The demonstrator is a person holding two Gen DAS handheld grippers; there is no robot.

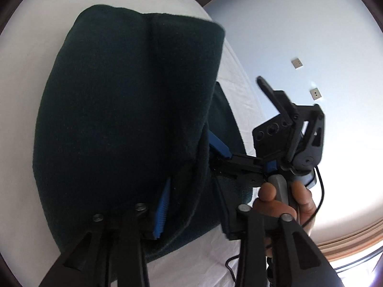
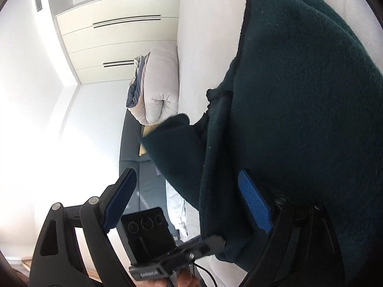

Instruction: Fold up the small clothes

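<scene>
A dark green fleece garment (image 1: 124,110) lies folded in a thick bundle on the white bed sheet (image 1: 26,76). My left gripper (image 1: 192,184) is open at the bundle's near edge. Its blue pad (image 1: 162,205) rests beside a fold of fleece that hangs loosely between the fingers. In the right wrist view the same garment (image 2: 299,110) fills the right side. My right gripper (image 2: 186,174) is open wide: the fleece drapes against the right pad (image 2: 253,203), while the left pad (image 2: 119,198) is bare. One blue pad (image 1: 219,143) of the right gripper pokes out from under the garment's right edge.
A person's hand (image 1: 282,203) holds the right gripper's handle beside the bed edge. A rolled pale duvet (image 2: 160,83) lies farther along the mattress, with a cream wardrobe (image 2: 119,43) behind it. A white wall with two sockets (image 1: 296,63) faces the bed.
</scene>
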